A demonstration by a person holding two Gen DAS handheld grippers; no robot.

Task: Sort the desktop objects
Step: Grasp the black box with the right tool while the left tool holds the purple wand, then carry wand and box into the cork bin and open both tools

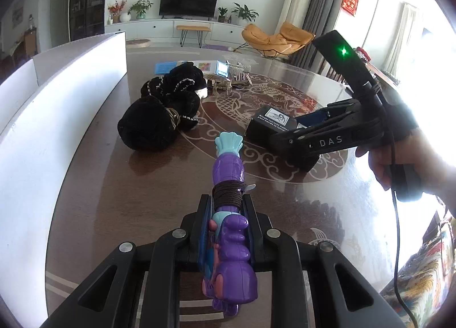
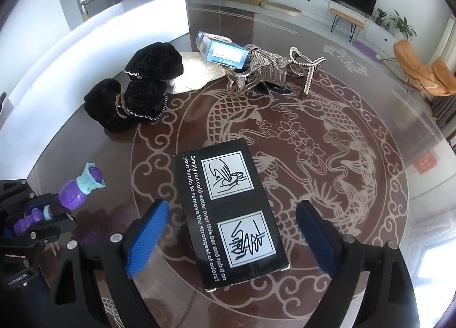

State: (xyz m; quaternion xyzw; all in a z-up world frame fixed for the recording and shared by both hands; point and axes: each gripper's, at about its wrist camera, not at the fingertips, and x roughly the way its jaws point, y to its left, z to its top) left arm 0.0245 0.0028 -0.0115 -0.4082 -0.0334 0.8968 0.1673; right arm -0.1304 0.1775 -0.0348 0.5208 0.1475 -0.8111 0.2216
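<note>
The left gripper [image 1: 226, 208] is clamped on a purple and light-blue plastic toy [image 1: 228, 174], its pads pressing the toy's middle where a dark cord is wound around it; the toy's fan-shaped blue end points away from the gripper and stands clear above the surface [image 1: 99, 185]. The right gripper [image 2: 230, 231] points steeply down over a black box [image 2: 228, 214] printed with white instructions and two hand-washing drawings; its blue pads stand on either side of the box with a gap showing on both sides, so it straddles the box without gripping it. The box lies flat on the brown surface, over the pale fish pattern near the middle. Farther out, to the left, sits a heap of black velvet pouches [image 2: 136, 91] with chain trim, touching a cream cloth item [image 2: 196, 71]. Beyond them a light-blue carton [image 2: 225, 53] leans on a cluster of rhinestone-studded pieces [image 2: 273, 69]. A white board [image 2: 94, 43] stands along the surface's left edge.
</note>
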